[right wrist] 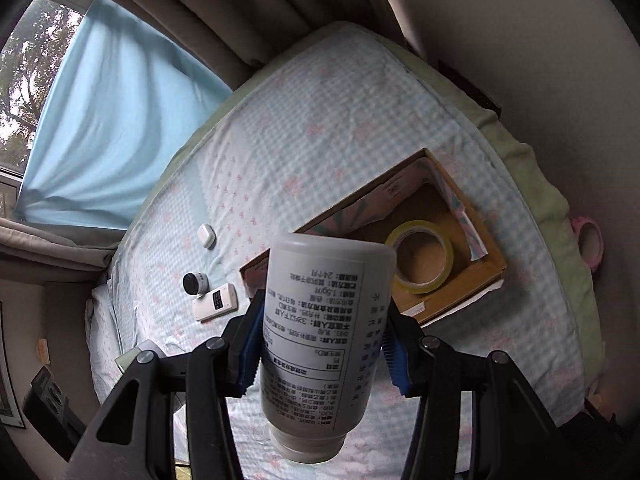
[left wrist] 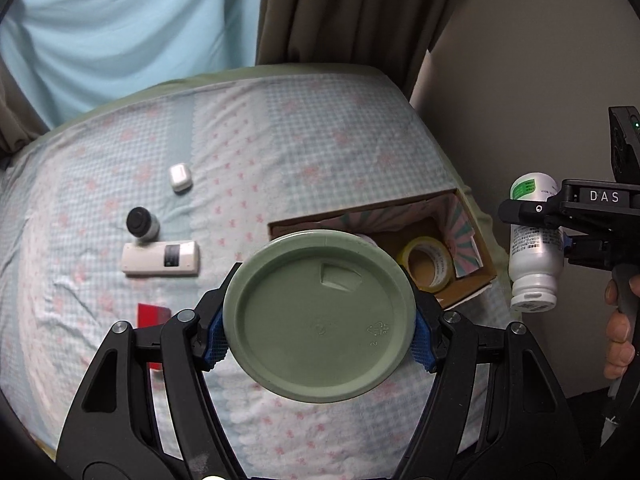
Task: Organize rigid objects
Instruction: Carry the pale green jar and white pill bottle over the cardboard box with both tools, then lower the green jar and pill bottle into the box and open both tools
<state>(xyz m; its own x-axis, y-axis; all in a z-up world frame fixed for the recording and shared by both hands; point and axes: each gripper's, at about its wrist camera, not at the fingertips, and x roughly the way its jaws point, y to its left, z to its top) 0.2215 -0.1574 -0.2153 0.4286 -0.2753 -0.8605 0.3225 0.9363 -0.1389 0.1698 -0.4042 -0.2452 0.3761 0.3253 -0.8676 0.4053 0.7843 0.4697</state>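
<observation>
Left wrist view: the left gripper (left wrist: 320,330) is pinching a green lid (left wrist: 320,316) by its rim, flat face toward the camera, and is hanging above the bed (left wrist: 300,120) just near and left of the open box (left wrist: 478,280), which is sitting at the bed's right side with a tape roll (left wrist: 428,266) already lying in it. The right gripper (right wrist: 320,354) is clamping a white bottle (right wrist: 320,344) across its body, the bottle's long axis running roughly upright with the cap end pointing down; in the left view this bottle (left wrist: 534,240) is hovering just right of the box, off the bed's edge. So the box is lying between the two grippers, ahead of the lid and left of the bottle, and both are sitting about equally close to it. I judge the drop-off is turning on clearing the box wall. Farther left, the remote (left wrist: 160,259), small jar (left wrist: 142,223) and earbud case (left wrist: 180,177) are waiting on the bed.
</observation>
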